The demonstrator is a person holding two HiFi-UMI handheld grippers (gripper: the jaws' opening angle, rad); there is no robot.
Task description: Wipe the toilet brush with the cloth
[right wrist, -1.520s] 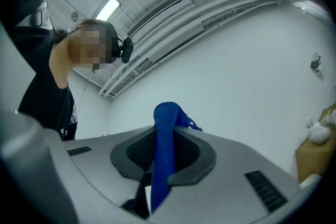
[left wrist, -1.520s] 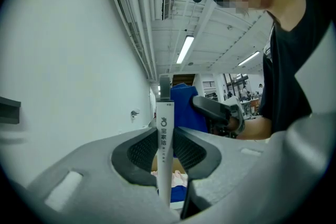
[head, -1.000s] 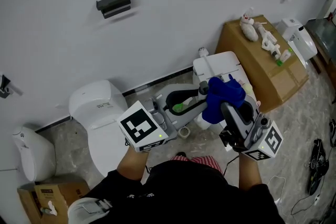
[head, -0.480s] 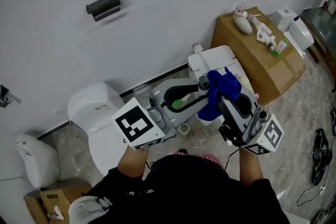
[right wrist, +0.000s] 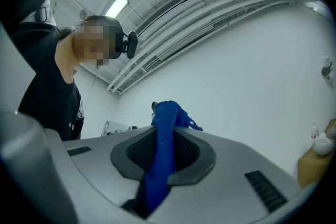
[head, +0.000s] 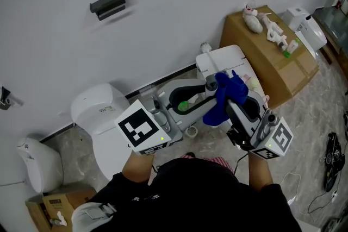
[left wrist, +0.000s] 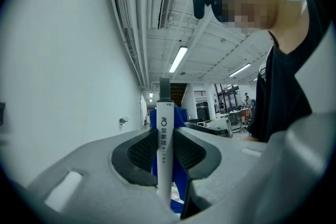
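The toilet brush's white handle (left wrist: 164, 123) with printed marks stands between the black pads of my left gripper (left wrist: 164, 150), which is shut on it. Its grey end pokes out past the jaws. In the head view the left gripper (head: 190, 98) reaches right from its marker cube, and the handle (head: 202, 93) runs toward the blue cloth (head: 225, 94). My right gripper (head: 232, 105) is shut on that cloth (right wrist: 163, 155), which bunches over the handle's far end. The brush head is hidden.
A white toilet (head: 100, 111) stands at the left, and a white lidded unit (head: 231, 60) lies beyond the grippers. A cardboard box (head: 269, 60) with small white items is at the right. A black holder (head: 107, 4) hangs on the wall. Cables (head: 331, 168) lie on the floor.
The head view has shifted a little. Both grippers keep their places and grips, with the cloth against the handle's end as before.
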